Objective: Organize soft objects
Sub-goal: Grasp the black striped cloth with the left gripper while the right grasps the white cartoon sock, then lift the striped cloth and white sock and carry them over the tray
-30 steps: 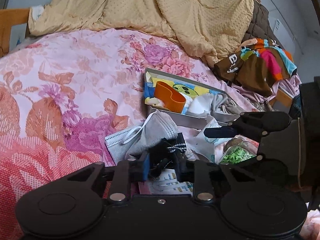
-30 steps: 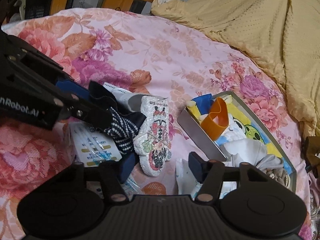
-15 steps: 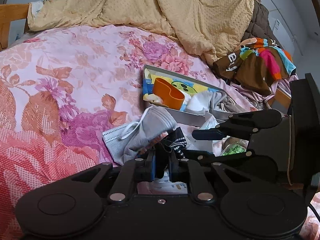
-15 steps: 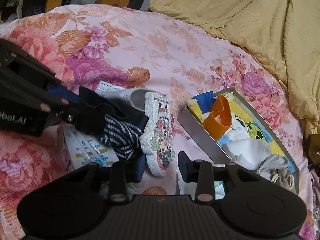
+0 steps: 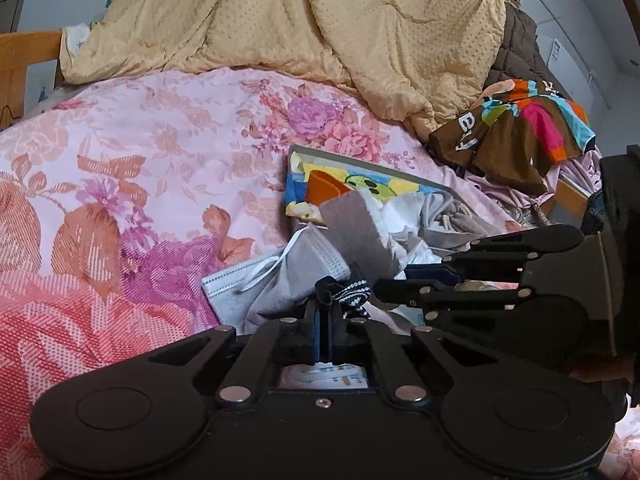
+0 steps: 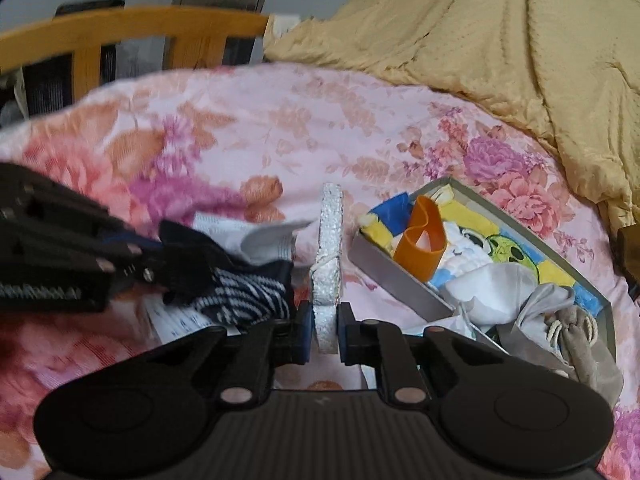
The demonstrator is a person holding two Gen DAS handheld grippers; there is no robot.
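**Both tools gripping soft items on the flowered bed**

The left tool has just been closing and now stands pinched tight on a dark sock with white dots, whose bunched end pokes up from between the pads. The sock lies on the flowered bedspread, on top of a pile with a grey face mask just to its left and a printed paper packet under the tool.

The right tool has also just been closing — its pads press on the lower end of a white padded mitt, which stands on edge, upright between the fingers. In the left wrist view the mitt's grey back sticks up in front of the box.

To the right of the mitt sits a shallow grey box with a cartoon-print lining. Inside it are an orange band, white cloth and a grey drawstring pouch — all bunched toward the near end.

A tan quilt is heaped at the far side of the bed, and a brown and multicoloured garment lies to the right of it.
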